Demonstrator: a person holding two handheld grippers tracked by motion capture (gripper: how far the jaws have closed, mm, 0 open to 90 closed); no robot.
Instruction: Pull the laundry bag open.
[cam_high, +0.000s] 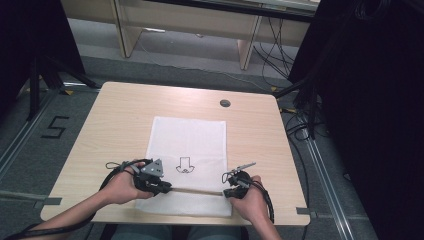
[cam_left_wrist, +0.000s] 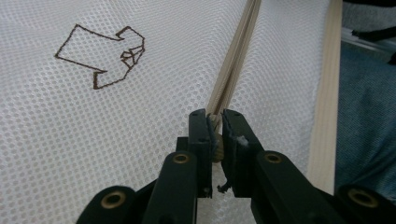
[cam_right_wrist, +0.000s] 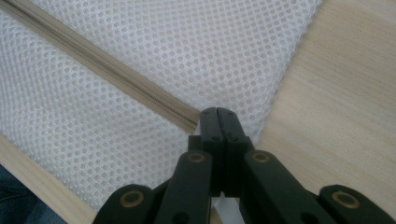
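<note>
Two grippers are engaged on one white mesh bag (cam_high: 189, 150), which lies flat on the surface (cam_high: 115, 115) with its beige zipper (cam_high: 197, 190) running along the near edge between them.

Left gripper (cam_left_wrist: 215, 126): jaws narrowed onto a small brass-coloured part at the zipper's end, judged to be the slider or its pull; the two zipper tapes diverge slightly just beyond the jaw tips, then run on away from them. Right gripper (cam_right_wrist: 217, 114): jaws fully closed, tips set on the far end of the zipper at the bag's corner; whether they pinch fabric or merely press on it cannot be told. Bare wood lies just beside these jaws, to their right.

Step in hand, by judgement: working the zipper, one gripper anchoring the bag while the other draws the slider. Direction, opening or closing, cannot be confirmed. The next move calls for a straight pull along the tape line with the anchor held firm, so the mesh does not bunch.

Pose: both forearms enter low, the left hand (cam_high: 122, 186) and right hand (cam_high: 252, 200) wrapped around the grippers, jaws pointing inward toward each other. Beyond the jaws, an outlined brown emblem (cam_left_wrist: 103, 57) is printed on the mesh.
</note>
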